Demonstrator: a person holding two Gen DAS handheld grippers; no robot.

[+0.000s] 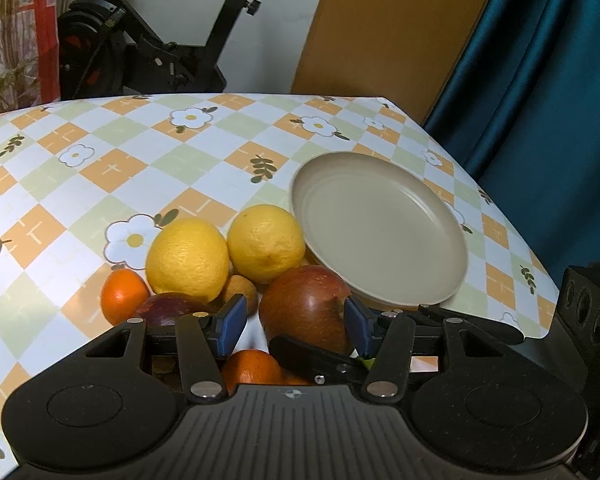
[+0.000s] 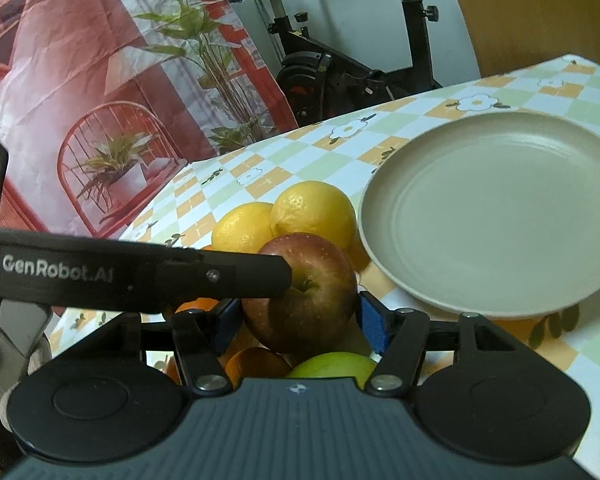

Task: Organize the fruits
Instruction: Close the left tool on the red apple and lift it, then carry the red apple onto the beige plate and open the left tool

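Observation:
A red apple (image 2: 304, 292) tops a pile of fruit on the flowered tablecloth (image 1: 100, 168). My right gripper (image 2: 300, 322) is shut on it, with a blue pad on each side. My left gripper (image 1: 296, 322) stands open just before the same apple (image 1: 306, 304); its left pad is clear of the skin, and one finger (image 2: 240, 276) reaches over the stem. Two lemons (image 1: 188, 258) (image 1: 266, 242), oranges (image 1: 124, 294) (image 2: 256, 362), a dark purple fruit (image 1: 168, 308) and a green apple (image 2: 332, 364) lie around. An empty beige plate (image 2: 492, 208) sits to the right.
The table's far edge and right corner (image 1: 392, 104) are close behind the plate (image 1: 380, 232). An exercise bike (image 1: 140, 40), a wooden panel (image 1: 380, 32) and a teal curtain (image 1: 540, 100) stand beyond. A black box (image 1: 588, 304) sits at the table's right edge.

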